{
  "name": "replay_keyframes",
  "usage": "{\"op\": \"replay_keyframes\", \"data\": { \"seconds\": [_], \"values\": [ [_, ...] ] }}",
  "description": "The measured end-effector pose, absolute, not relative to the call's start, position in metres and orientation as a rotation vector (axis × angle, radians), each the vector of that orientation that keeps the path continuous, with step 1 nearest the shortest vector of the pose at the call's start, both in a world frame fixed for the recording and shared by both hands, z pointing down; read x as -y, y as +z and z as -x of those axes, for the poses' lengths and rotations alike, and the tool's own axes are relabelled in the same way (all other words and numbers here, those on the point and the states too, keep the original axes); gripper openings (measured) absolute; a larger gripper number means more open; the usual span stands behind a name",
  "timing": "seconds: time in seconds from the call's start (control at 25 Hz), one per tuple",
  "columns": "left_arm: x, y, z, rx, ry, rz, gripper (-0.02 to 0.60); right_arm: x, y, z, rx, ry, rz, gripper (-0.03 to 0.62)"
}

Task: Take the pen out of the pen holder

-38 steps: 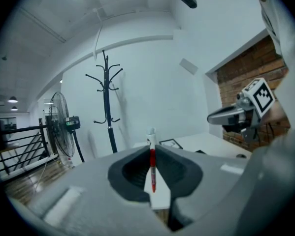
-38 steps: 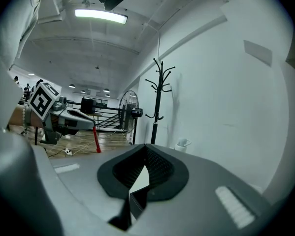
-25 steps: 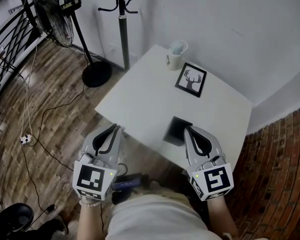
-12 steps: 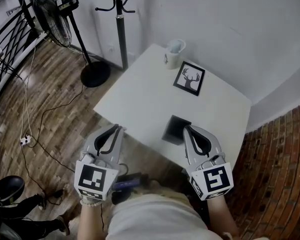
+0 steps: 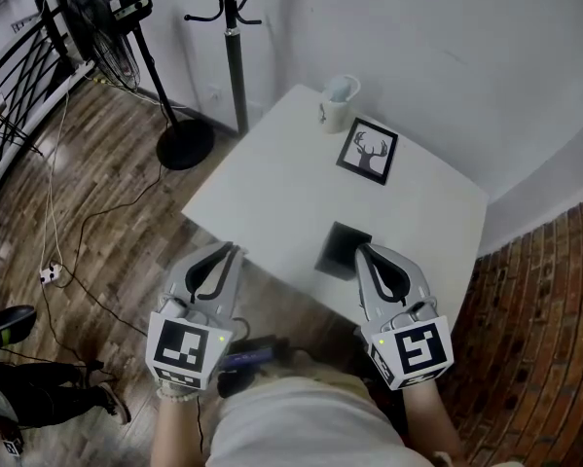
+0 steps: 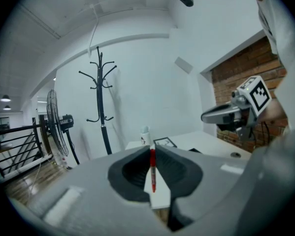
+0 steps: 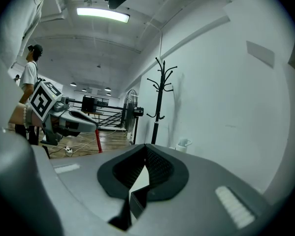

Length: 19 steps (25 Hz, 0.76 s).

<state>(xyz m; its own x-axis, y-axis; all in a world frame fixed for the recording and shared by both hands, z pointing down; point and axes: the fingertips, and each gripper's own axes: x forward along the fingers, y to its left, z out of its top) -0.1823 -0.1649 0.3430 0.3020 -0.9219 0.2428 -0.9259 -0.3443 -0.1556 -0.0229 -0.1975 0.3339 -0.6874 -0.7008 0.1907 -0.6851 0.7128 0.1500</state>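
Observation:
A red pen (image 6: 152, 168) stands upright between the pads of my left gripper (image 6: 152, 149), which is shut on it. In the right gripper view the pen (image 7: 98, 144) hangs down from the left gripper (image 7: 94, 128). In the head view the left gripper (image 5: 234, 249) hovers off the near left edge of the white table (image 5: 272, 193). My right gripper (image 5: 361, 249) is shut on nothing, just over a black square holder (image 5: 342, 251) at the table's near edge. The same dark holder (image 7: 137, 200) shows under the right gripper (image 7: 146, 146).
A white mug (image 5: 340, 100) and a framed deer picture (image 5: 367, 152) sit at the table's far side. A coat stand (image 5: 235, 47) and a floor fan (image 5: 101, 17) stand beyond the table's left. Cables (image 5: 67, 222) lie on the wooden floor. A brick wall (image 5: 544, 339) rises at right.
Both grippers keep their places, the pen still in the left one. At the bottom left of the floor a person's foot and leg have shifted.

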Motion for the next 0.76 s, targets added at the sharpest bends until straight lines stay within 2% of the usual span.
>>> {"op": "replay_keyframes", "data": {
  "seconds": [0.76],
  "values": [
    [0.1672, 0.3402, 0.1762, 1.755, 0.472, -2.564, 0.023, 0.1947, 0.3348, 0.0193, 2.680, -0.097, -1.106, 0.003]
  ]
}}
